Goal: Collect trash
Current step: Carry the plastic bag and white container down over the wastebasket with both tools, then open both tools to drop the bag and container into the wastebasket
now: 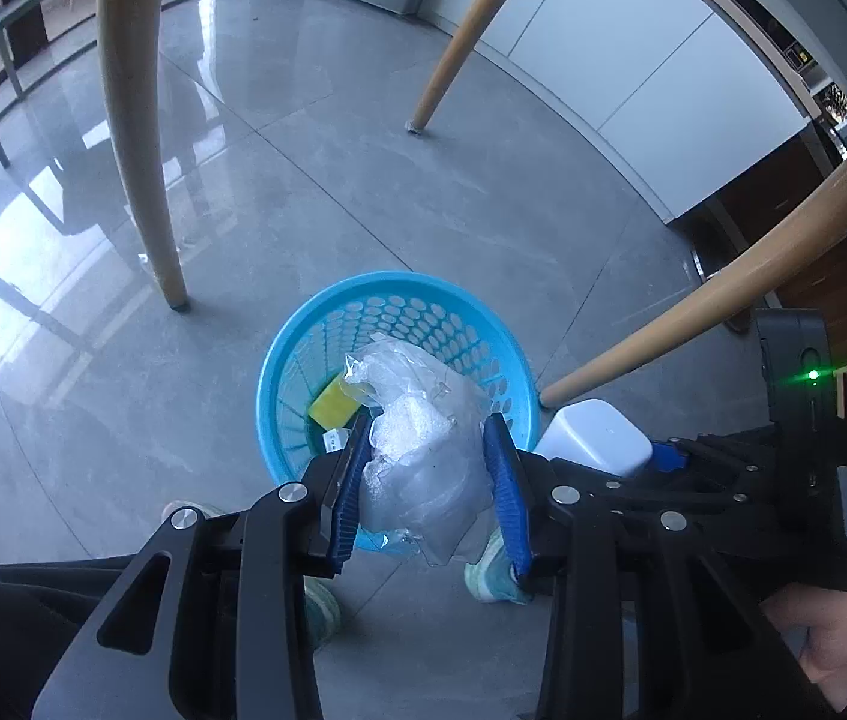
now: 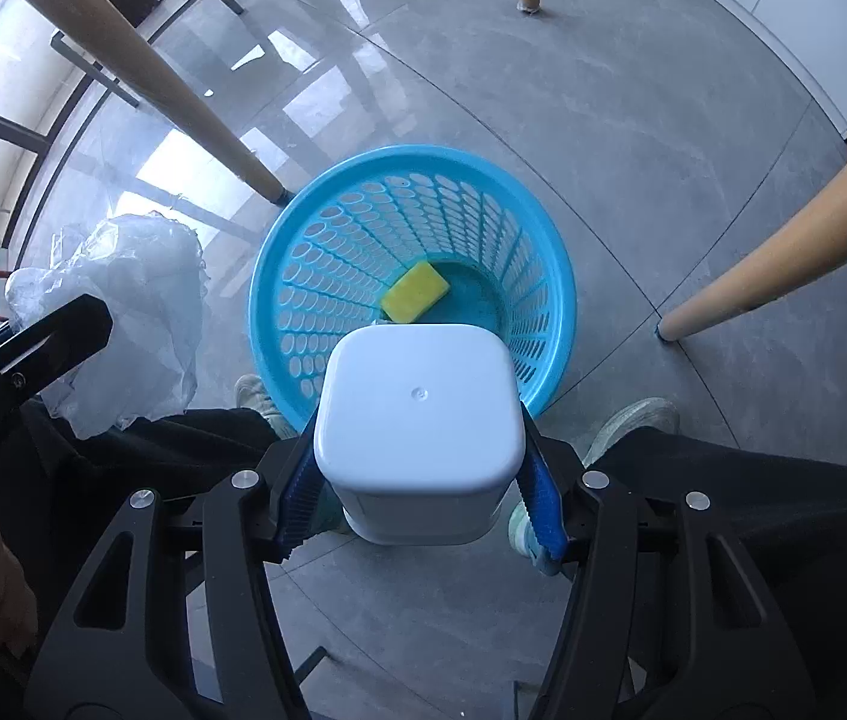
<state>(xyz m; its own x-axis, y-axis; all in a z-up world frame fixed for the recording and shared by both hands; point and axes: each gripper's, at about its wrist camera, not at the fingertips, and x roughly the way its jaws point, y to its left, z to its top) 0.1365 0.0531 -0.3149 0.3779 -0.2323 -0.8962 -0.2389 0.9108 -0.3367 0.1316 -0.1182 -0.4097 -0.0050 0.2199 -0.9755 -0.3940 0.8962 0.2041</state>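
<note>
A blue perforated basket point(image 1: 303, 348) stands on the grey floor; it also shows in the right wrist view point(image 2: 327, 252). A yellow sponge point(image 1: 332, 407) lies at its bottom, and it shows in the right wrist view point(image 2: 415, 291) too. My left gripper point(image 1: 430, 450) is shut on a crumpled clear plastic bag point(image 1: 423, 450) and holds it above the basket's near rim. The bag point(image 2: 129, 300) shows at the left of the right wrist view. My right gripper point(image 2: 417, 480) is shut on a white square container point(image 2: 417, 414), held bottom-forward over the basket's near rim; the container point(image 1: 594, 438) shows in the left view.
Wooden chair legs point(image 1: 135, 138) point(image 1: 705, 300) point(image 2: 141, 78) point(image 2: 783, 264) stand around the basket. My shoes point(image 1: 495, 564) point(image 2: 633, 420) are on the floor just behind it. White cabinets point(image 1: 633, 72) line the far wall.
</note>
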